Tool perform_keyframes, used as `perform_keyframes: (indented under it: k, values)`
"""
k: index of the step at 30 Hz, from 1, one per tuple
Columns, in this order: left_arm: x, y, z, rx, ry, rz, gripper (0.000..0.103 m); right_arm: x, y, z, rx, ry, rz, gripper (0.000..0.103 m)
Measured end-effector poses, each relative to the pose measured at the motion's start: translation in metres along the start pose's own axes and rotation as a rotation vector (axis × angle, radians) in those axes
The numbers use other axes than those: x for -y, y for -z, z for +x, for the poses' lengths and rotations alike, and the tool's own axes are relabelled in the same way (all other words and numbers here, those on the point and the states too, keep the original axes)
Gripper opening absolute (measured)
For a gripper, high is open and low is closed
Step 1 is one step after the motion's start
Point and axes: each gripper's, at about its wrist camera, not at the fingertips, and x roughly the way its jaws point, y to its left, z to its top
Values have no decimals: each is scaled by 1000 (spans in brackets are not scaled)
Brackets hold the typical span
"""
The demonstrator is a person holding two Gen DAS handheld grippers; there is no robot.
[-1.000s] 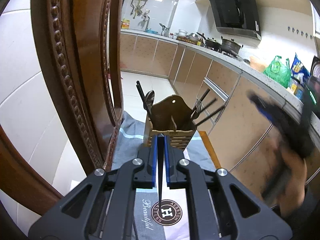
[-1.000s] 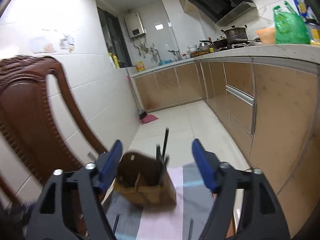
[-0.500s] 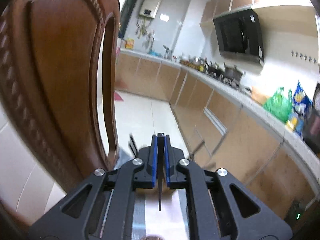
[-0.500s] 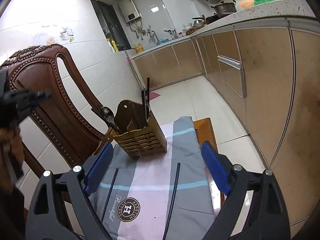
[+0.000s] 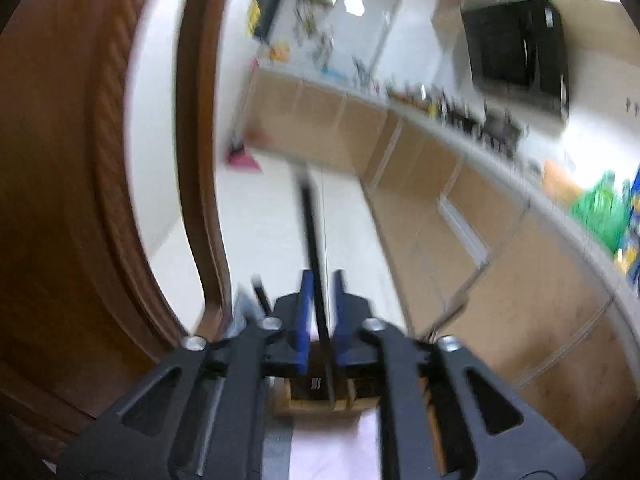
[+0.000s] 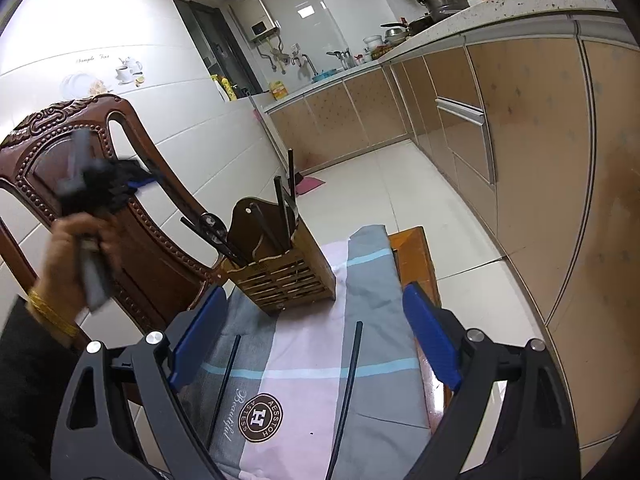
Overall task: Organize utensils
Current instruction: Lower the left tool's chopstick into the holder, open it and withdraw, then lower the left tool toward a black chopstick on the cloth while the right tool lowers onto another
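Readable stuff first: the cloth [image 6: 320,364] has a brown round badge low in the right wrist frame with "AESSTOH" around a big H, and "Beautiful" in script beside it. There's a wall decal in the upper left with teacups and some cursive I can't make out.

Right gripper [image 6: 316,350] sits bottom center with its blue pads wide apart, nothing between them. Two black chopsticks lie loose on the cloth, one lower left [image 6: 224,388], one lower center [image 6: 347,392], apart from each other. The wooden holder [image 6: 288,276] stands mid-frame on the cloth's far end with more chopsticks and utensils poking out. The chair [image 6: 152,240] is behind it on the left.

That view also catches the left gripper [image 6: 132,184] from outside, blurry, up in front of the chair back.

The left wrist view is smeared, but it shows what the other doesn't: a chopstick [image 5: 314,256] running up between the left gripper's pads, which stand slightly off it, with the holder just below. Whether it's actually clamped, can't tell.
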Motion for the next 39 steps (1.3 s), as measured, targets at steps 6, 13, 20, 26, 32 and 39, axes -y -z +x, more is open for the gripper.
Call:
perform_keyframes:
  k: [6,13,20,26,32,39]
  values:
    - [-7,61,-3,-46,-20,115,74,-3,2,5,-24,-14,-2,88]
    - [-24,102,-30,-52,-20,118,74,-15,8,8,-40,-26,-22,88]
    - [-39,150,-61,-114,-15,121,76,-18,13,18,-73,-15,-29,88]
    - [-44,161,-56,-121,-51,117,77,-20,14,23,-85,-19,-27,88]
    - [-50,159,-49,-135,-36,63,78,-27,18,28,-96,-13,-56,88]
    - [-15,186,-56,-150,-2,118,84,-19,18,32,-110,6,-47,88]
